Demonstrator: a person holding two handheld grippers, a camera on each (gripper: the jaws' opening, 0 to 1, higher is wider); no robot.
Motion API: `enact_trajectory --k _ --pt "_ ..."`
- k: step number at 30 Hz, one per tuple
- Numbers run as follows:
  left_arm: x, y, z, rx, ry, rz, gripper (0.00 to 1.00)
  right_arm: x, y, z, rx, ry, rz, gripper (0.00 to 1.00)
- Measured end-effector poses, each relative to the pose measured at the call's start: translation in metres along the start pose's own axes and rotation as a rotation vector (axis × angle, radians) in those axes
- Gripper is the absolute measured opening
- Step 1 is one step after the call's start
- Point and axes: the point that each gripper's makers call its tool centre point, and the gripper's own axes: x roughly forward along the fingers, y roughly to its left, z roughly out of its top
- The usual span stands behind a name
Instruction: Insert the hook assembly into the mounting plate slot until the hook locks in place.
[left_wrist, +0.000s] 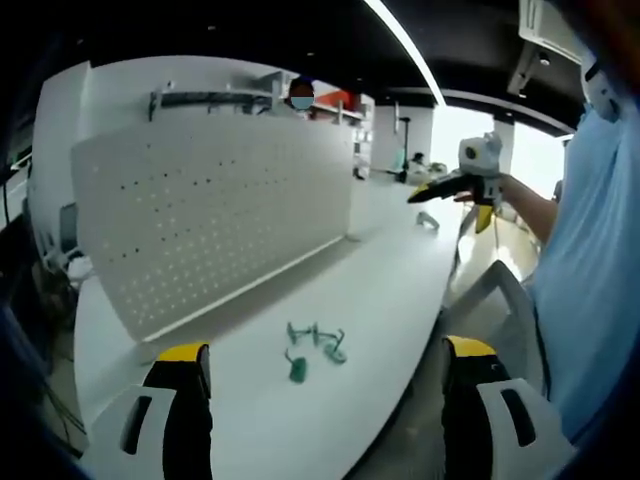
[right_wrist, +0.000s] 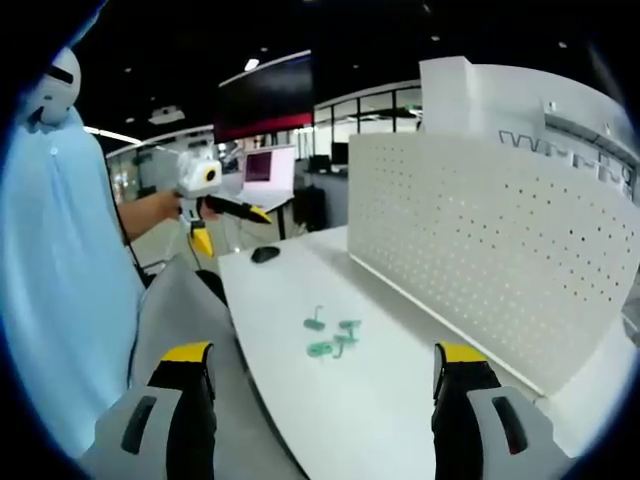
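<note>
Small green hook pieces (left_wrist: 315, 345) lie loose on the white table (left_wrist: 380, 290), apart from the upright white perforated mounting plate (left_wrist: 220, 215) behind them. My left gripper (left_wrist: 326, 350) hovers open above the table's near end, with nothing between its jaws. In the right gripper view the same hook pieces (right_wrist: 330, 338) lie left of the plate (right_wrist: 490, 240). My right gripper (right_wrist: 323, 350) is open and holds nothing. Each gripper is held in the air off the table's edge and shows in the other's view: the right gripper (left_wrist: 430, 190), the left gripper (right_wrist: 240, 207).
A person in a light blue shirt (right_wrist: 60, 280) stands beside the table's curved edge (right_wrist: 240, 330). A black mouse (right_wrist: 265, 254) lies at the table's far end. Desks and monitors (right_wrist: 270, 165) fill the office behind.
</note>
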Motion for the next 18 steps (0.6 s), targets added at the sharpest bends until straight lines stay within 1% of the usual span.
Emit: enact_trajectory --k 12,18 --pt "0.005 0.003 -0.001 -0.001 0.013 -0.005 0.96 0.000 -0.001 -0.003 0.006 -0.003 -0.006 0.91" --pt "0.012 0.005 -0.002 0.002 0.015 -0.008 0.96 0.000 -0.003 -0.003 0.009 -0.005 -0.008 0.91"
